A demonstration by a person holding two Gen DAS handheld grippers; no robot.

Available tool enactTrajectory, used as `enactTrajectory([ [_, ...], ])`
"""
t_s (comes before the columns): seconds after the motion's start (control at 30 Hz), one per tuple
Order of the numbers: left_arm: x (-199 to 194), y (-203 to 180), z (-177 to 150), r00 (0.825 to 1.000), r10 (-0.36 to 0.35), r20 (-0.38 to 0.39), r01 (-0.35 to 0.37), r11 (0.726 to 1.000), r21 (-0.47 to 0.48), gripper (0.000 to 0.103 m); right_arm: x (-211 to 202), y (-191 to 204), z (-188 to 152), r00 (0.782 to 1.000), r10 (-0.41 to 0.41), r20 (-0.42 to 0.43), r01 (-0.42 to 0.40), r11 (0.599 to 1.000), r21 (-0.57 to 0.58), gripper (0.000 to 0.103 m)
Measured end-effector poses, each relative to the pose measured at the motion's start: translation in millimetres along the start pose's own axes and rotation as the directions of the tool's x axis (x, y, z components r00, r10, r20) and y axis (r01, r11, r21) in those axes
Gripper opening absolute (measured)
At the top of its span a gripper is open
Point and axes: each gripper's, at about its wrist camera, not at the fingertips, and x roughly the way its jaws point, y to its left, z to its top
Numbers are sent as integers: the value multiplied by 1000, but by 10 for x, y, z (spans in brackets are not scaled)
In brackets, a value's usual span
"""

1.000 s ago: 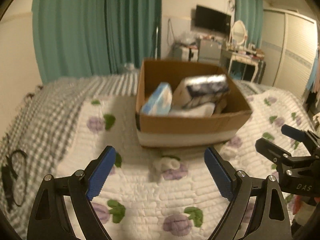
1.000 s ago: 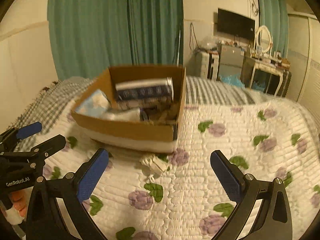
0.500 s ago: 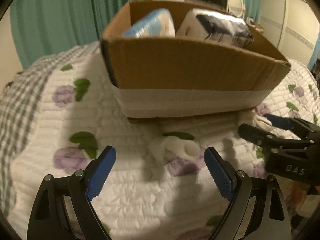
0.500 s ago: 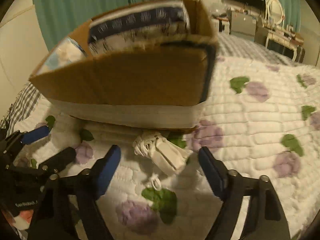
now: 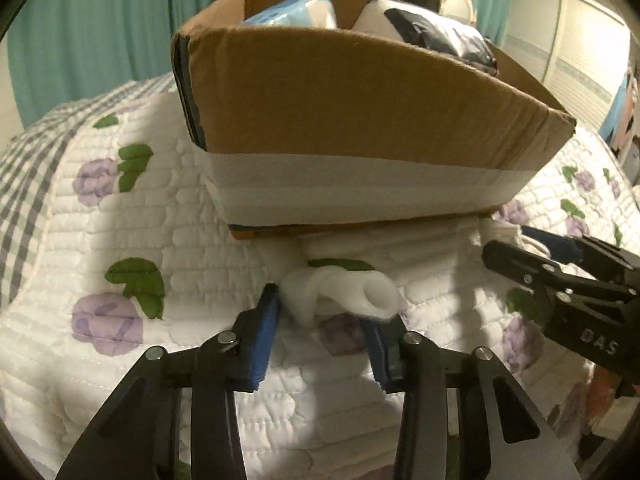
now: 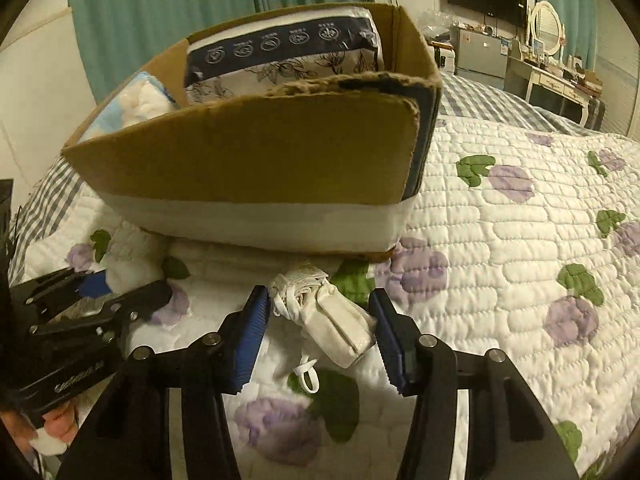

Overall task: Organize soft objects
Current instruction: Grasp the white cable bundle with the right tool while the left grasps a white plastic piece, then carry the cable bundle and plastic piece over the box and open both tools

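A rolled white sock (image 5: pixel 340 294) lies on the quilt in front of the cardboard box (image 5: pixel 360 92). My left gripper (image 5: pixel 324 334) has its blue pads on either side of the sock, closed in against it. In the right wrist view a folded white cloth bundle with a cord loop (image 6: pixel 328 314) lies before the box (image 6: pixel 260 164). My right gripper (image 6: pixel 318 338) has its pads on either side of the bundle, touching or nearly touching it. The box holds a blue pack (image 5: pixel 296 12) and a dark-printed white pack (image 6: pixel 280 52).
The floral quilt (image 6: pixel 520 260) covers the bed, with a grey checked blanket (image 5: pixel 24 168) at the left. The right gripper shows in the left wrist view (image 5: pixel 560 280), close beside my left gripper. Teal curtains (image 6: pixel 180 16) and furniture stand behind.
Both grippers moved forward and down to the items in front of the box. Both pairs of jaws narrowed from wide open to closing around the sock and the cloth bundle.
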Motion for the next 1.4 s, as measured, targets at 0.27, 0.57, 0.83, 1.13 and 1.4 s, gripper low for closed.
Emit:
enactTrajectory([
  [0.27,-323,-105,-49,999,6,50,-7,1000,27,34,-284,-17,-112,999,21,31,-21,1000,-3,51],
  [0.57,-981,-192,17,993,26,118,-36,996,81,34,-868,67,-127,994,49,95,-48,999,-20,51],
  [0.83,-1611,-372,152,973,63,220,-91,989,118,34,-1480,198,-159,984,68,167,-55,995,-83,51],
  [1.13,-1927,-477,652,948,42,315,-91,986,142,34,-2121,211,395,954,65,293,-31,992,-122,51],
  [1.4,-1510,-251,1347,945,76,317,-122,984,128,34,-1946,211,1181,942,89,322,-48,990,-132,51],
])
